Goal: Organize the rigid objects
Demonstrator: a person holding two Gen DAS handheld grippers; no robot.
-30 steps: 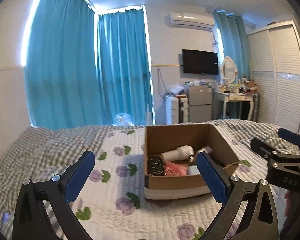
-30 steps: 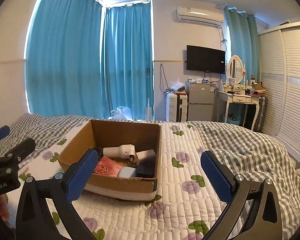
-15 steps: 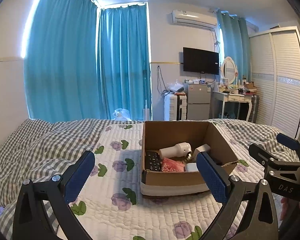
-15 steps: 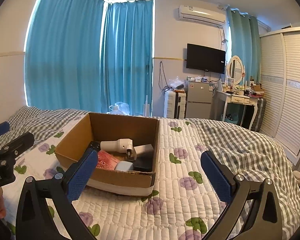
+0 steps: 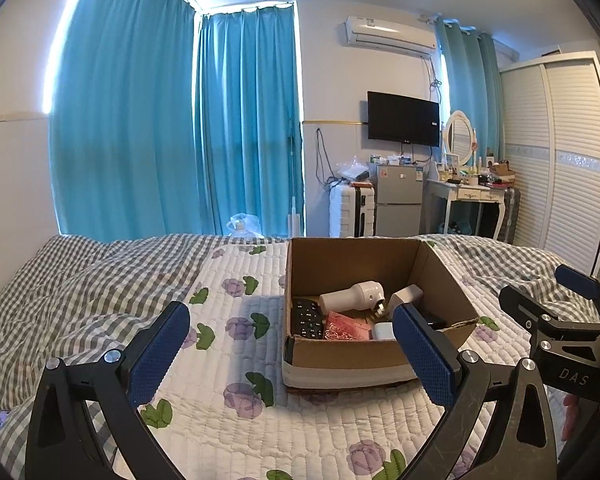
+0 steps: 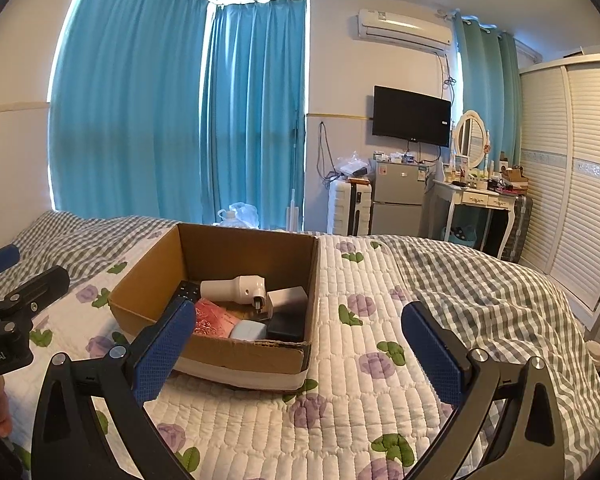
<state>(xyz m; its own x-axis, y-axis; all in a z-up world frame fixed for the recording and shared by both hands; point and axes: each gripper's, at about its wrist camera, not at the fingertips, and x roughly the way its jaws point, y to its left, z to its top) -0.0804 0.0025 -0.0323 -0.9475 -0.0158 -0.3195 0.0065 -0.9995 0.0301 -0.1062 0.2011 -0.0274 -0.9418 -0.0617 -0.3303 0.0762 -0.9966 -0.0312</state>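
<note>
An open cardboard box (image 5: 340,360) (image 6: 236,354) sits on the quilted bed. Inside lie a white hair-dryer-like device (image 5: 352,295) (image 6: 234,288), a black remote (image 5: 307,318), a red patterned pouch (image 5: 346,326) (image 6: 212,317), a grey block (image 5: 407,295) (image 6: 288,295), a small white case (image 6: 249,329) and a black box (image 6: 286,326). My left gripper (image 5: 292,354) is open and empty, held above the quilt in front of the box. My right gripper (image 6: 300,354) is open and empty, in front of the box's right corner; it also shows at the right of the left wrist view (image 5: 560,320).
The bed has a flowered white quilt (image 5: 228,360) and a grey checked blanket (image 6: 480,280). Behind it are blue curtains (image 5: 172,128), a suitcase (image 5: 350,210), a small fridge (image 5: 398,204), a dressing table (image 5: 468,196) and a wardrobe (image 5: 564,152).
Both views have tilted up and drawn back a little, so the box sits lower and slightly further off. Both grippers stay open and empty.
</note>
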